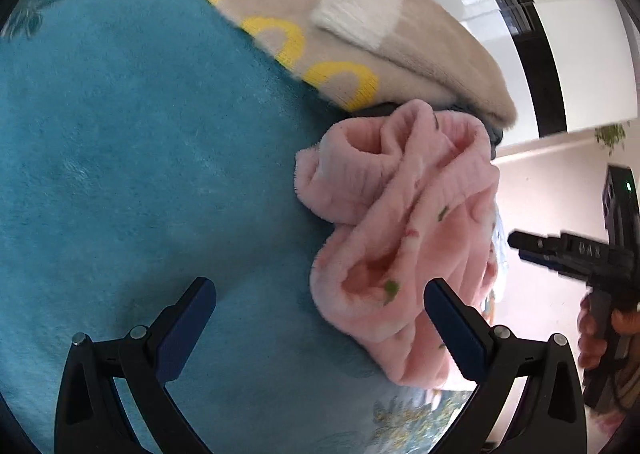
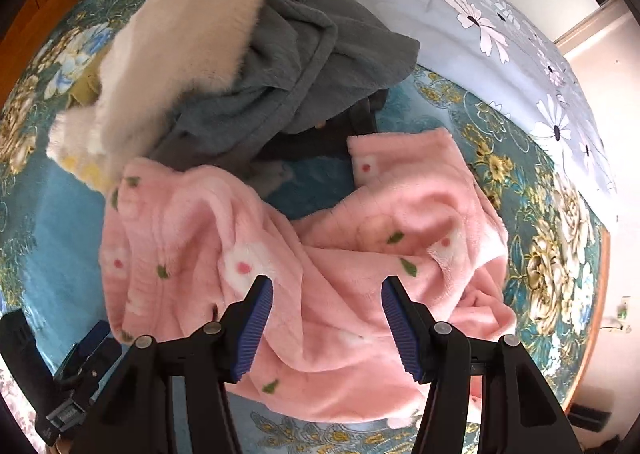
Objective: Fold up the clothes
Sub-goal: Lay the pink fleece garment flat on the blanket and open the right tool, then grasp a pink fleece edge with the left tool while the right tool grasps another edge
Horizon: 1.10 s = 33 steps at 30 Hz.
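A crumpled pink fleece garment (image 2: 312, 238) with flower and leaf prints lies on the teal bedspread (image 2: 44, 222). My right gripper (image 2: 326, 286) is open just above its near part, with nothing between the fingers. In the left wrist view the pink garment (image 1: 404, 222) lies bunched to the right. My left gripper (image 1: 320, 290) is open over the bedspread (image 1: 140, 158), its right finger (image 1: 452, 318) in front of the garment's edge. The right gripper (image 1: 560, 250) shows at the far right, held by a hand.
A beige sweater (image 1: 320, 26) with yellow letters and white cuffs lies behind the pink garment, over a grey garment (image 2: 288, 70). An olive piece (image 2: 84, 88) peeks out at the left. A light blue floral quilt (image 2: 460, 2) lies at the back. The bed's wooden edge (image 2: 596, 318) runs at the right.
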Each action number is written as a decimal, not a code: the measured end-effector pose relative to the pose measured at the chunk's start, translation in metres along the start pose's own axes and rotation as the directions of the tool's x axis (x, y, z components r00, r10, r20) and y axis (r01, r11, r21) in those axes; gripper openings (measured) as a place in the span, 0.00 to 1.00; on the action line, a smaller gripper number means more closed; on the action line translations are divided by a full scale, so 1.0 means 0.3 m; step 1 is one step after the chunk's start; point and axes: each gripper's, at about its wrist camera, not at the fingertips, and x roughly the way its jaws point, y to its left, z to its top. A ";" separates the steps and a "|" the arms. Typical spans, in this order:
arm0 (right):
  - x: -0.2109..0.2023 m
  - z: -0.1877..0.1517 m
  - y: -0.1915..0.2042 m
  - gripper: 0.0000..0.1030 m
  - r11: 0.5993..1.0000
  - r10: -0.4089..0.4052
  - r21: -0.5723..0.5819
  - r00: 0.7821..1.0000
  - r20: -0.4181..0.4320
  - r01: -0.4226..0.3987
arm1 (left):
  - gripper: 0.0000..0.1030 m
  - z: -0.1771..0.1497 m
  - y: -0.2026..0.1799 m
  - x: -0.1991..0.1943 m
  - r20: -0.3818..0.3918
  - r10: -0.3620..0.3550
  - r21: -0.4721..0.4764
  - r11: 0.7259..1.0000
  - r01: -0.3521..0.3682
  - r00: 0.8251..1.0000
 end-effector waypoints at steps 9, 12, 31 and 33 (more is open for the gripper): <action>-0.058 -0.010 -0.002 0.59 1.000 0.015 0.017 1.000 0.020 -0.016 | 0.35 -0.007 -0.006 0.035 -0.045 -0.043 -0.041 0.998 0.041 0.998; -0.056 -0.020 -0.015 0.59 0.999 0.029 0.035 0.999 0.020 -0.030 | 0.10 -0.009 -0.015 0.017 -0.029 -0.042 -0.028 0.999 0.042 0.999; -0.011 -0.205 -0.346 0.59 0.948 0.181 0.246 0.978 0.105 -0.202 | 0.22 -0.022 -0.042 -0.087 0.090 0.002 -0.059 0.998 0.003 0.996; 0.004 -0.218 -0.390 0.59 0.943 0.188 0.259 0.976 0.106 -0.210 | 0.45 -0.026 -0.062 -0.072 0.080 0.018 -0.036 0.999 -0.015 0.997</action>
